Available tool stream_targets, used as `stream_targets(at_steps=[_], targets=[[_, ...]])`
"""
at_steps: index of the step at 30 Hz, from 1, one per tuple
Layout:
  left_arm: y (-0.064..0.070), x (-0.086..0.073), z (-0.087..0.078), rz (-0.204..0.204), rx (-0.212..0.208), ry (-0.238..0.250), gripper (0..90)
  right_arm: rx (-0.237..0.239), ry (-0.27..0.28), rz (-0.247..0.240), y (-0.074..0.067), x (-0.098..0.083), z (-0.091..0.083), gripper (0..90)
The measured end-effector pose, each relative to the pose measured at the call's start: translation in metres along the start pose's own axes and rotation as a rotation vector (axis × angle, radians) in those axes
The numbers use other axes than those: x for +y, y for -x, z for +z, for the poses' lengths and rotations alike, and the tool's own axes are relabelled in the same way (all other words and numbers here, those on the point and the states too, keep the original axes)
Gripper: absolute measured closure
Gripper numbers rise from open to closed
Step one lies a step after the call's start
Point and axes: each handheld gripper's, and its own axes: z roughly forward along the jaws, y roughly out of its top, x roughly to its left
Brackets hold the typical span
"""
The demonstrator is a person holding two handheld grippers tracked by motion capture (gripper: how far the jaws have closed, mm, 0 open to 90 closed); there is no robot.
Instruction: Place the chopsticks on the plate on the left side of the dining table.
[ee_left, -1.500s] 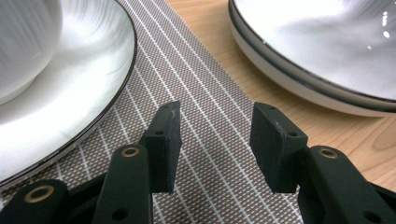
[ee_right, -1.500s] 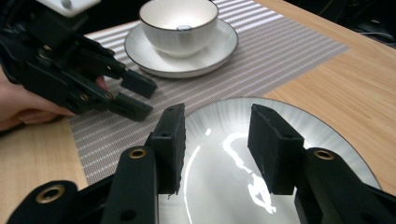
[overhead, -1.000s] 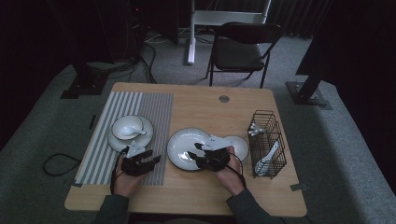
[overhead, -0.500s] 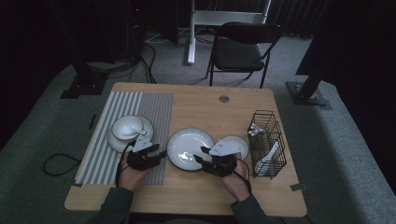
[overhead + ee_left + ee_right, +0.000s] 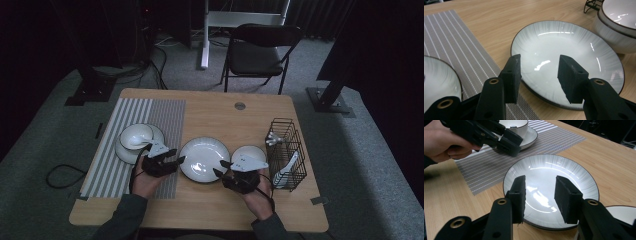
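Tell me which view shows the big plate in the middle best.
The high view: the whole plate shows there, rim unbroken, lying between the two tools. In the right gripper view and the left gripper view it is closer and sharper, but the black jaws cover part of its near side.

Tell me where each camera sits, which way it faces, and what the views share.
High view: above the person's side, looking forward and down on the table; forearms, left gripper and right gripper show.
Left gripper view: on the left gripper, looking along its open jaws over the large plate.
Right gripper view: on the right gripper, facing the large plate; the other hand shows beyond.
Shared: the large plate and striped mat.
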Motion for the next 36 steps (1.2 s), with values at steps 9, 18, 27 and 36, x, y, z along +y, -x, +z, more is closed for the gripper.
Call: stream_targets(at_steps=[9, 18, 27, 36], targets=[[0.005, 0.011, 0.008, 0.024, -0.018, 0.001, 54.4, -0.007, 0.008, 0.000, -0.002, -0.003, -0.008, 61.9], [0.011, 0.021, 0.014, 0.040, -0.036, 0.006, 54.3, -0.012, 0.015, 0.009, -0.005, -0.006, -0.016, 62.0], [0.016, 0.030, 0.018, 0.058, -0.049, 0.016, 54.4, -0.018, 0.020, 0.017, -0.005, -0.010, -0.023, 62.1], [0.023, 0.041, 0.023, 0.074, -0.072, 0.026, 54.4, -0.027, 0.027, 0.023, -0.005, -0.013, -0.028, 62.5]])
